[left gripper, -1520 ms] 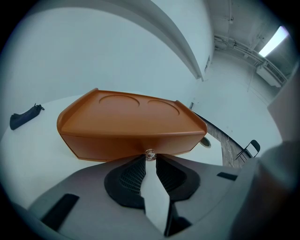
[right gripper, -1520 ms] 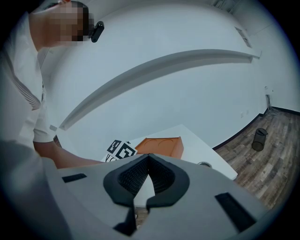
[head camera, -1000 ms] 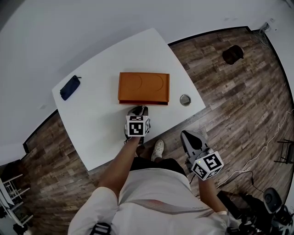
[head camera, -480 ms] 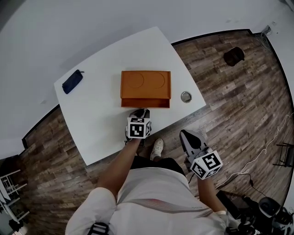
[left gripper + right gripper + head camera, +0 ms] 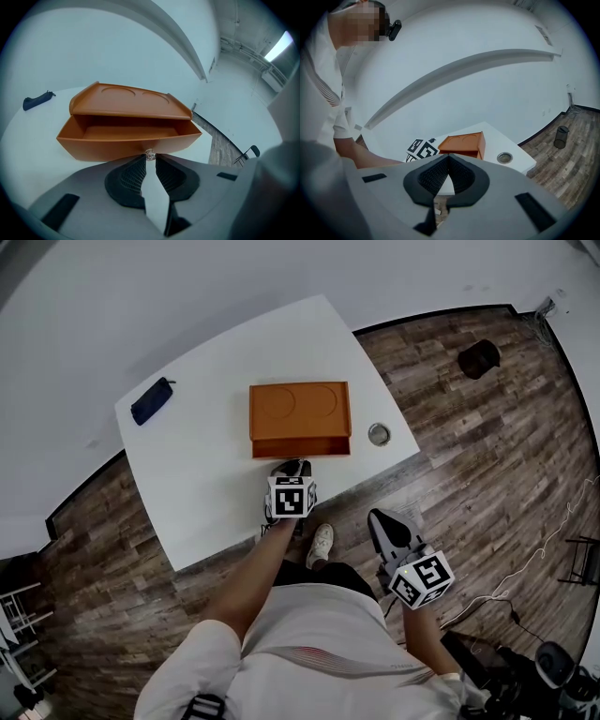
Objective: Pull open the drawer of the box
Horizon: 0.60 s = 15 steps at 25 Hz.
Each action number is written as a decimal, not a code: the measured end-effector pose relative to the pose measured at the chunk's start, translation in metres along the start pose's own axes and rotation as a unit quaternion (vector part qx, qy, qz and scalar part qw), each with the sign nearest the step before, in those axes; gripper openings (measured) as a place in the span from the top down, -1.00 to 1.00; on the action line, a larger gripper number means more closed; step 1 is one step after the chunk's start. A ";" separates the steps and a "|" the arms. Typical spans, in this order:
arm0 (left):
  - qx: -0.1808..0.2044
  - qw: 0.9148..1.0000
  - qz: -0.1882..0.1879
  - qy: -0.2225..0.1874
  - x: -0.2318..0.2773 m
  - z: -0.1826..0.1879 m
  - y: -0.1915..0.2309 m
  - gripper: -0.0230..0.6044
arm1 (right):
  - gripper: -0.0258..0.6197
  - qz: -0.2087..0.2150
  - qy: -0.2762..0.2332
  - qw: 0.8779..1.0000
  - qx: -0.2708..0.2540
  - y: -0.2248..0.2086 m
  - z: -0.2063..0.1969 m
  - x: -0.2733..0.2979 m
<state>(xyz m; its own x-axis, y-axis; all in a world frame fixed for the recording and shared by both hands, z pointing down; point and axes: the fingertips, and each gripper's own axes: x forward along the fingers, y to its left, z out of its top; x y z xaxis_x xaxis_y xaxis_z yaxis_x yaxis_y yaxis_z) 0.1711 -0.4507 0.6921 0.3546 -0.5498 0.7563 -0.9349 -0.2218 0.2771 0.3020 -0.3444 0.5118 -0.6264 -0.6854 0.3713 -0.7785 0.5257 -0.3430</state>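
Observation:
An orange box (image 5: 300,409) lies in the middle of the white table (image 5: 206,474). Its drawer (image 5: 302,448) stands partly out toward me, and in the left gripper view the drawer (image 5: 126,138) shows open and empty beneath the box top (image 5: 131,101). My left gripper (image 5: 291,466) is at the drawer front, shut on the small knob (image 5: 150,153) there, with its pads either side of it. My right gripper (image 5: 382,519) hangs off the table's near edge over the floor, shut with nothing in it; its tips (image 5: 448,157) touch.
A dark blue pouch (image 5: 152,400) lies at the table's far left corner. A small round metal dish (image 5: 379,434) sits right of the box near the table edge. A black bin (image 5: 478,357) stands on the wooden floor beyond. My shoe (image 5: 322,542) shows below the table edge.
The drawer front has come out a little further toward me with the left gripper on its knob. The right gripper has barely moved.

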 end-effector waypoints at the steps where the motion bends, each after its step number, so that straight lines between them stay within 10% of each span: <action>1: 0.002 1.000 0.001 0.000 0.000 -0.001 -0.001 0.68 | 0.92 0.001 -0.001 1.000 0.000 0.000 0.000 -0.001; 15: -0.004 1.000 0.020 -0.011 -0.007 -0.019 -0.012 0.68 | 0.92 0.005 0.001 1.000 -0.005 -0.008 -0.005 -0.016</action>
<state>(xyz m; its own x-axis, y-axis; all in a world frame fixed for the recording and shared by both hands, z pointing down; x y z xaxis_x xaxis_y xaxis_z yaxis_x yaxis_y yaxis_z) 0.1790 -0.4288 0.6945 0.3171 -0.5753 0.7540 -0.9484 -0.1932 0.2515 0.3179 -0.3350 0.5128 -0.6348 -0.6791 0.3686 -0.7720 0.5379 -0.3387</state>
